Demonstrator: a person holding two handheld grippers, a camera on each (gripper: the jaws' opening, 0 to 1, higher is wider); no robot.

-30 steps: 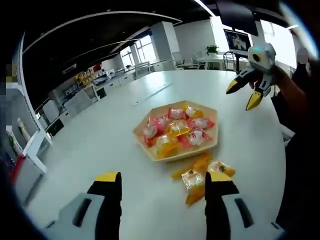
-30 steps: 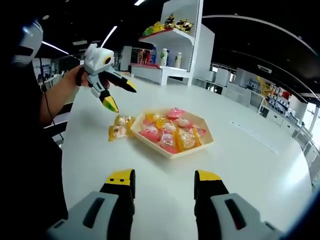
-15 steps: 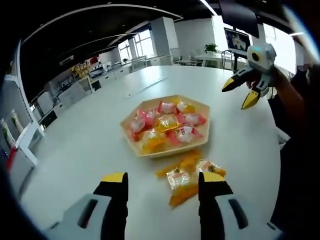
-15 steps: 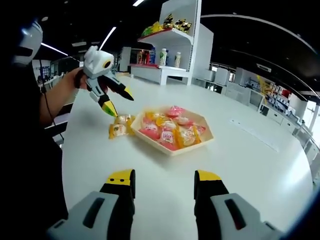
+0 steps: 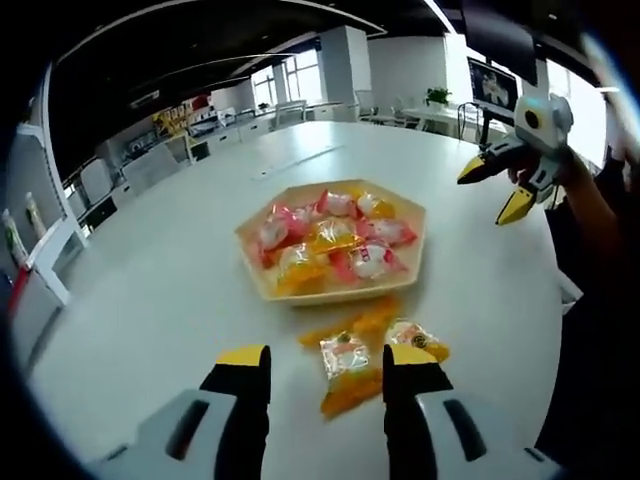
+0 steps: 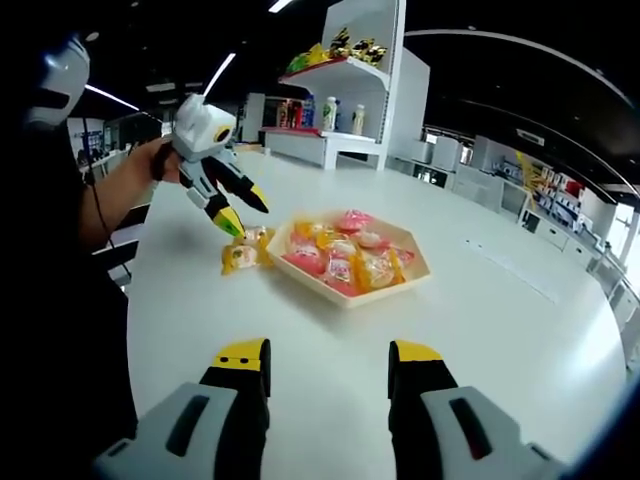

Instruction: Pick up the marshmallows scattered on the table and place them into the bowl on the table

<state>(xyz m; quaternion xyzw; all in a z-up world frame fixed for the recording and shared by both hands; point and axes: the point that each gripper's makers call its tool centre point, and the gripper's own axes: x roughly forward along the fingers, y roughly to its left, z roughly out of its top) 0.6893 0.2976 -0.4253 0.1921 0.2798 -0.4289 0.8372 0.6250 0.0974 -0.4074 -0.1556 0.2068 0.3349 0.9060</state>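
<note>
Left claw [image 5: 327, 365]: jaws apart, gripping nothing, low over the white counter [image 5: 150, 290]. A small cluster of loose wrapped marshmallows [image 5: 345, 352] lies just ahead of it, between the jaw tips and partly beside the right jaw; three, perhaps four, yellow-orange packets. Wrapper print is too small to read. Just beyond them sits the hexagonal bowl [image 5: 262, 285], holding roughly eight pink and yellow packets. Right claw [image 6: 328, 360]: jaws apart, empty, well short of the bowl. Farther back, a shelf [image 6: 345, 70] carries bottles.
</note>
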